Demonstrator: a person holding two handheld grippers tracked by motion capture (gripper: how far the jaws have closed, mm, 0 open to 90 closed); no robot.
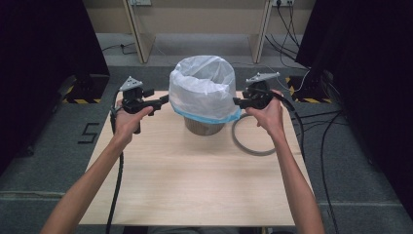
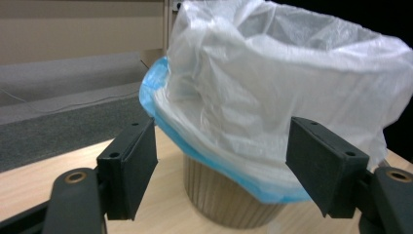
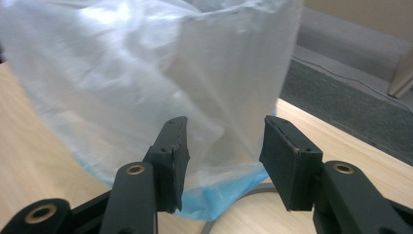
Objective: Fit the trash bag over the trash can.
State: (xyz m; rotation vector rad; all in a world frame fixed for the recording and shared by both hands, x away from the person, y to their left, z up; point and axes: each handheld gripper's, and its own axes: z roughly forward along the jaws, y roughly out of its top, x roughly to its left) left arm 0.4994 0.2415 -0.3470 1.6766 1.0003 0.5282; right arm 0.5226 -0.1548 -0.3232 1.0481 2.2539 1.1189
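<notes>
Pale wooden worktop [image 1: 195,180] on grey carpet, dark curtains either side. At its far middle, standing upright with long axis vertical and mouth facing up: ribbed bin [image 1: 203,127] draped in white plastic bag [image 1: 203,87] with blue hem. Just left of the bag, left hand-held gripper [image 1: 164,101], jaws spread wide and apart from the plastic. Just right, right hand-held gripper [image 1: 237,102], released, jaws parted right at the bag's side. Beside the bin, grey ring [image 1: 248,144] lying flat. On the floor at left, a black "5" [image 1: 87,133].

left gripper [image 2: 221,165] jaws spread wide, white plastic bag [image 2: 287,83] with blue hem draped over a tan bin [image 2: 229,200] at 12 o'clock, wooden table [image 2: 34,180], grey floor at 10
</notes>
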